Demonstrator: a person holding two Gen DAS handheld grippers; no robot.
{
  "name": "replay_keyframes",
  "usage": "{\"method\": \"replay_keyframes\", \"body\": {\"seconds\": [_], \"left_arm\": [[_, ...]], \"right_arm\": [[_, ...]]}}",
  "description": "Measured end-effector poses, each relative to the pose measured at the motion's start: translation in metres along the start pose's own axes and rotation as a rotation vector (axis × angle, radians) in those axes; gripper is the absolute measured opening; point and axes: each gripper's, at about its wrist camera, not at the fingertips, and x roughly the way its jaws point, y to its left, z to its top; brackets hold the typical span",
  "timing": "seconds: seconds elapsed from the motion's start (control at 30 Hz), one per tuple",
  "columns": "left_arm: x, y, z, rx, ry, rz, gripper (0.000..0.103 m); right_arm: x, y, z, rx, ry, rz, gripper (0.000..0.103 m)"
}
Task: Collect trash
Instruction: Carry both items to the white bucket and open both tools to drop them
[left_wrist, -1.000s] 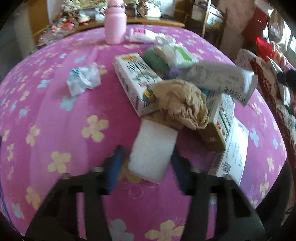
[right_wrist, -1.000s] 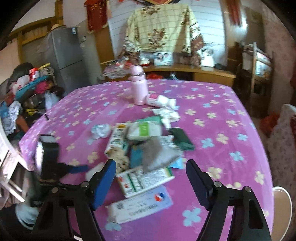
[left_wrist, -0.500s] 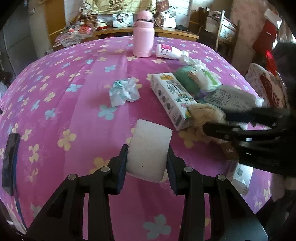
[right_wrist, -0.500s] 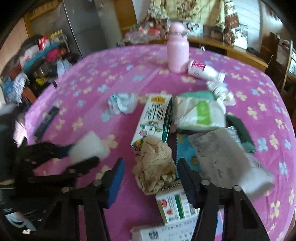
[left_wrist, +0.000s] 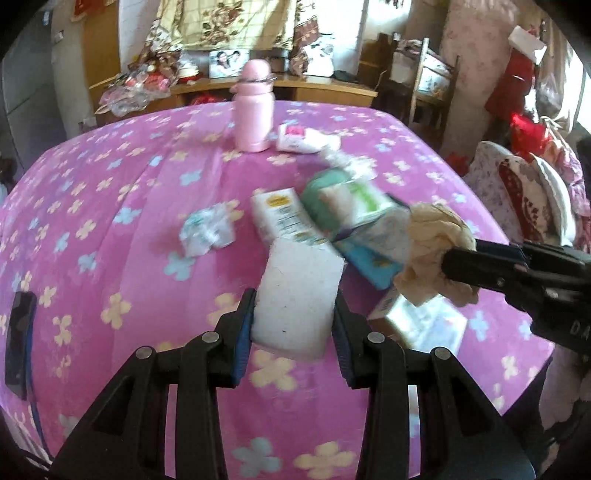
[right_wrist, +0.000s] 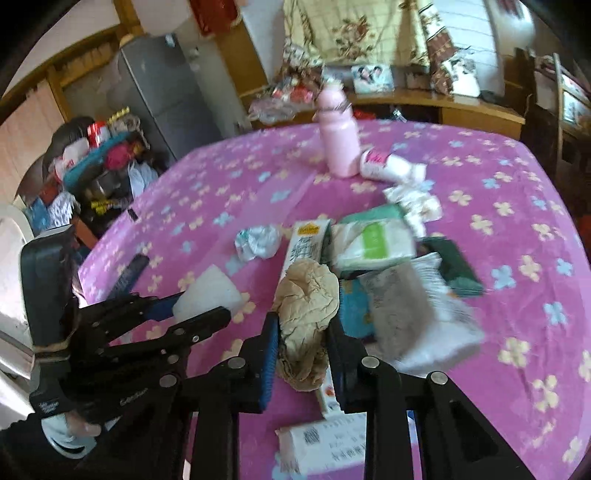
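Observation:
My left gripper is shut on a white foam block and holds it above the pink flowered table. It also shows in the right wrist view. My right gripper is shut on a crumpled beige paper wad, lifted above the trash pile; the wad shows at the right of the left wrist view. On the table lie a white carton, a green-and-white packet, a grey wrapper and a crumpled white-and-teal wrapper.
A pink bottle stands at the far side beside a lying white tube. A dark phone lies at the table's left edge. More flat boxes lie near the front edge. Shelves and a fridge stand behind.
My right gripper has closed on the beige paper wad and lifted it off the pile. My left gripper still holds the foam block, raised slightly and turned toward the pile.

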Motion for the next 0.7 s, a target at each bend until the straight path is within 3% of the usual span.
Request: {"method": "replay_keyframes", "body": {"seconds": [0.27, 0.7], "left_arm": [[-0.001, -0.084, 0.022, 0.084, -0.008, -0.105, 0.036], [0.018, -0.251, 0.039, 0.273, 0.027, -0.240, 0.036]], "right_arm": [[-0.071, -0.054, -0.028, 0.059, -0.047, -0.140, 0.024], [-0.179, -0.205, -0.103, 0.315, -0.079, -0.418, 0.024]]}}
